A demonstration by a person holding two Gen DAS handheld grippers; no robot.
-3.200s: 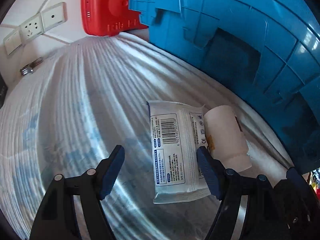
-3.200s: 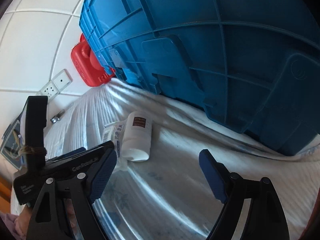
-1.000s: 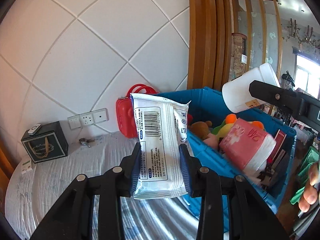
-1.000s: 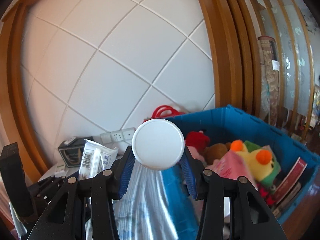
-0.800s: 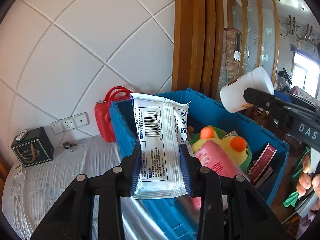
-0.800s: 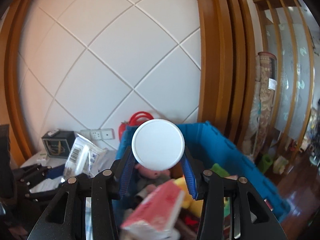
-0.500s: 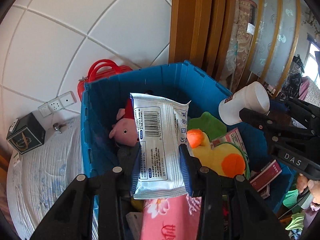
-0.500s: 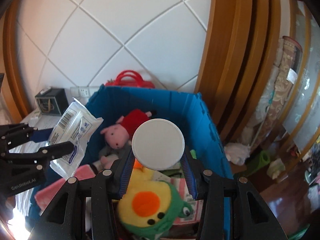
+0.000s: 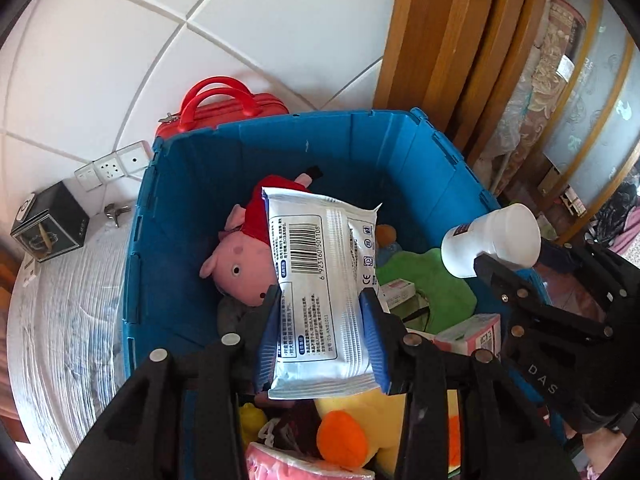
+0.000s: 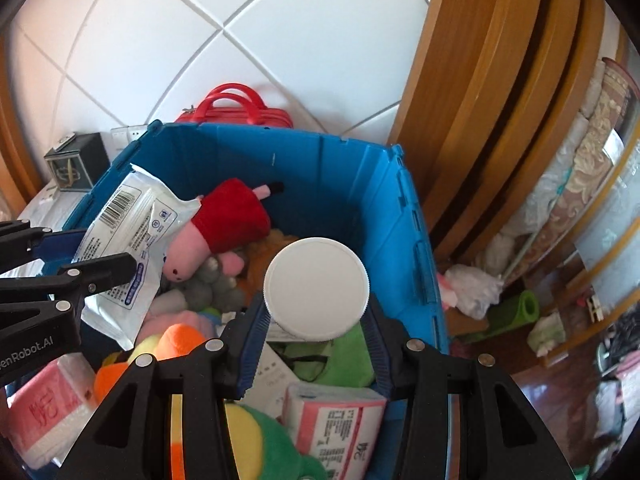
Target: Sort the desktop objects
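**Both grippers over the blue crate, each with an item**

Wipes packet point(image 9: 322, 292): flat crinkled white plastic, barcode up, long axis along the fingers of the left gripper point(image 9: 322, 338), far end jutting past the tips. Jaws opening, packet between the blue pads. White bottle point(image 10: 316, 289): smooth cylinder, ribbed round cap facing camera, clamped in right gripper point(image 10: 311, 344). Below both: blue crate point(image 9: 352, 148), plush toys inside. Red case point(image 9: 224, 108) beyond, far left.
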